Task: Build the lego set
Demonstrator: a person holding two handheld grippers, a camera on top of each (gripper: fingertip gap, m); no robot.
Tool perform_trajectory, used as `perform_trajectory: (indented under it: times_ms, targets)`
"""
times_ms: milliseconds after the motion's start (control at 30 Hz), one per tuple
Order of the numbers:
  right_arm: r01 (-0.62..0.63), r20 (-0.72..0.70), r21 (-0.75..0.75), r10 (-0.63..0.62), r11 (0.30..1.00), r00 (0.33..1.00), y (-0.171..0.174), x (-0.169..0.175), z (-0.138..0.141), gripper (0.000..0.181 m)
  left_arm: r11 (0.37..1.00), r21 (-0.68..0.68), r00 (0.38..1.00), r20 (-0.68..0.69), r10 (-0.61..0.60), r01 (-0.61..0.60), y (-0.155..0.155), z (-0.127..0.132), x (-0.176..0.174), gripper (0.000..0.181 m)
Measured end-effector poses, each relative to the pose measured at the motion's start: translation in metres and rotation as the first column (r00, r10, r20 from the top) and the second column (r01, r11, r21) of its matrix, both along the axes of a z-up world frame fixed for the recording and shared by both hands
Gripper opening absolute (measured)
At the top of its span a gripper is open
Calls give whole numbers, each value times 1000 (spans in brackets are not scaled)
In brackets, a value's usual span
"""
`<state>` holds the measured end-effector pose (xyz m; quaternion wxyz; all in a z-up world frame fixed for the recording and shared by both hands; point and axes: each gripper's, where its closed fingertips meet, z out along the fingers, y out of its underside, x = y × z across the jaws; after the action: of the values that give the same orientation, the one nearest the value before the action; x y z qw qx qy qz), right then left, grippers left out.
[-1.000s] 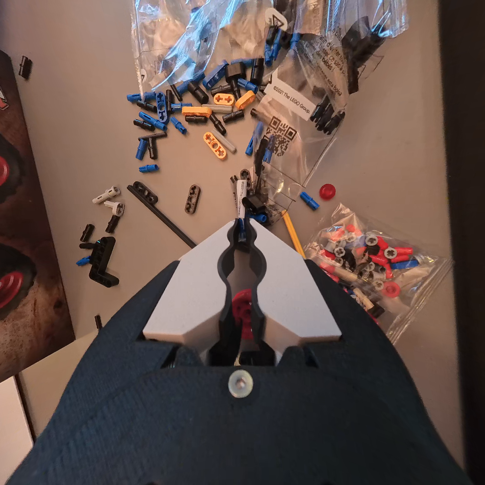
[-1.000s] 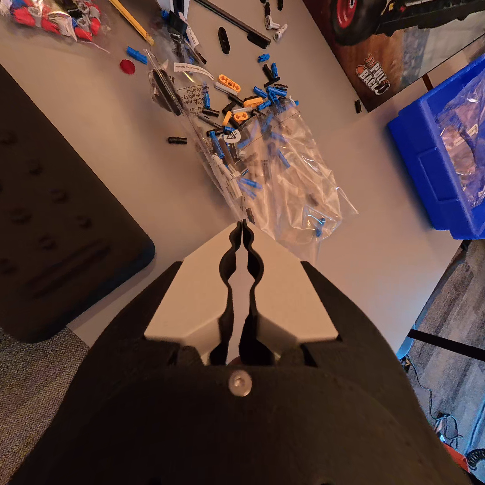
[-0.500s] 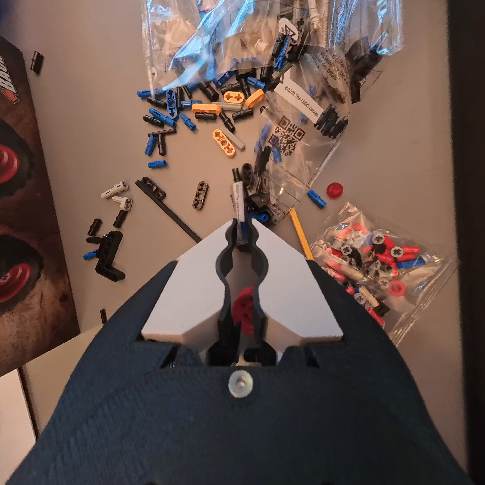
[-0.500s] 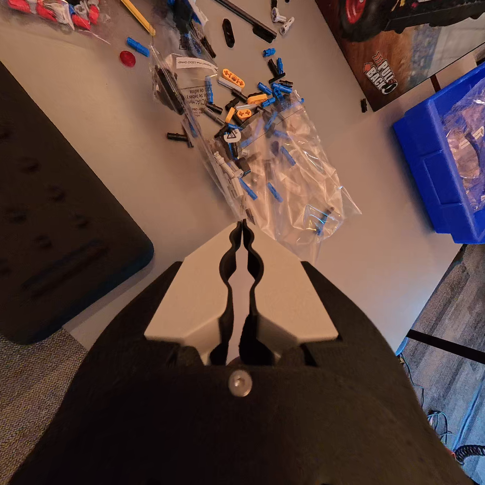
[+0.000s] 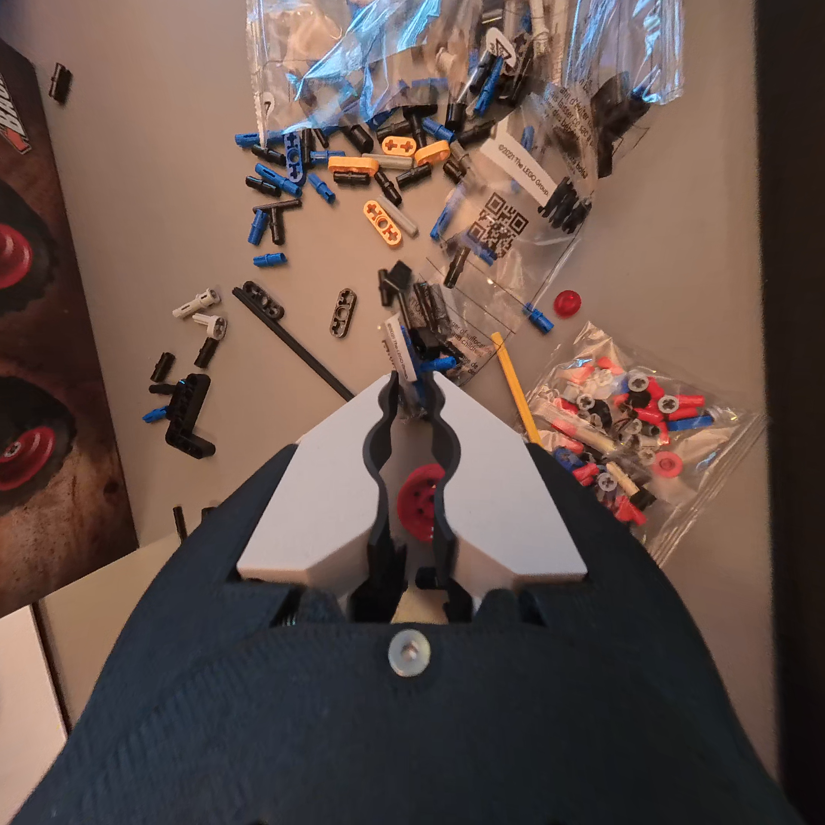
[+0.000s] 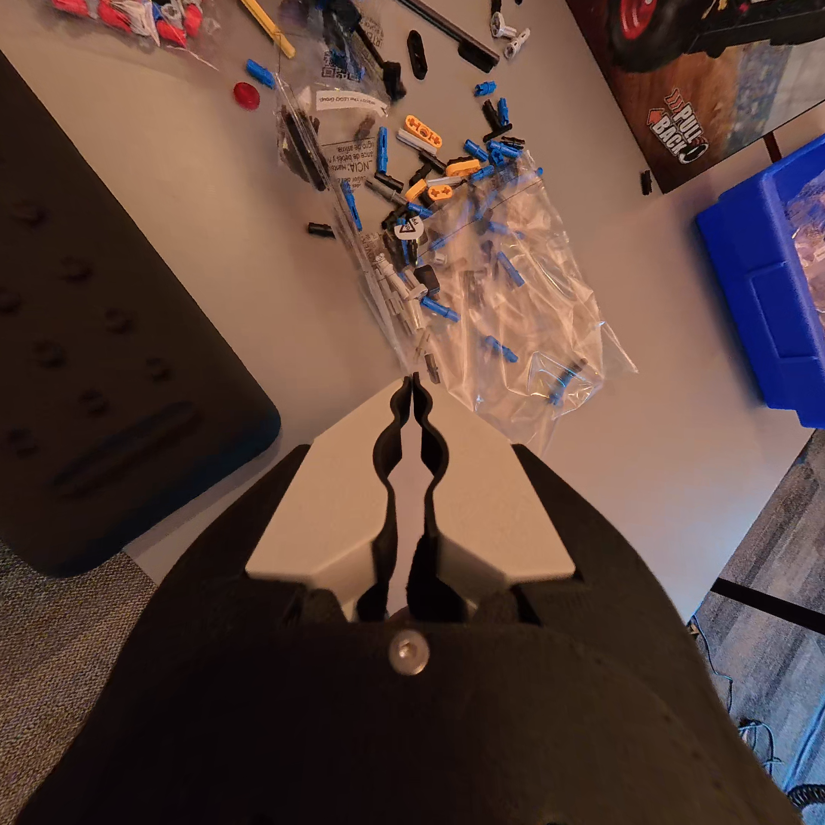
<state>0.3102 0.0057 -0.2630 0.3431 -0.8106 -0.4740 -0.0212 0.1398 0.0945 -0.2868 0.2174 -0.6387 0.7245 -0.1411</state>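
Note:
Loose blue, black, orange and grey lego pieces (image 5: 357, 169) lie on the table at the mouth of a large clear bag (image 5: 446, 67). My left gripper (image 5: 413, 384) is shut on the near end of a small clear bag (image 5: 451, 330) that holds black and blue pins. A red wheel hub (image 5: 419, 500) shows on the table through the gap between the fingers. My right gripper (image 6: 413, 378) is shut on a corner of the large clear bag (image 6: 513, 312), which still holds several blue and grey pins.
A sealed bag of red and grey pieces (image 5: 625, 428), a yellow axle (image 5: 513, 384) and a red stud (image 5: 568, 303) lie at the right. A long black axle (image 5: 290, 339), a black L-beam (image 5: 187, 415) and the set's box (image 5: 27, 402) lie left. A blue bin (image 6: 768, 285) and a dark pad (image 6: 89, 357) flank the table. The left gripper's tips are roughly 20 centimetres from the right gripper's.
The left jaws stand slightly wider around the small bag. A black connector now lies at the small bag's far end. The right gripper still holds the large bag's corner.

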Motion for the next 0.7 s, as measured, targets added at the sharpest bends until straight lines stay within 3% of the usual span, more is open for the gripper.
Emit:
perform_trajectory:
  times_ms: [700]
  targets:
    - [-31,-34,-27,30,999,999,-9,-5,-10,0,1000,-13,1000,1,28,-28,7,-1,-5,16]
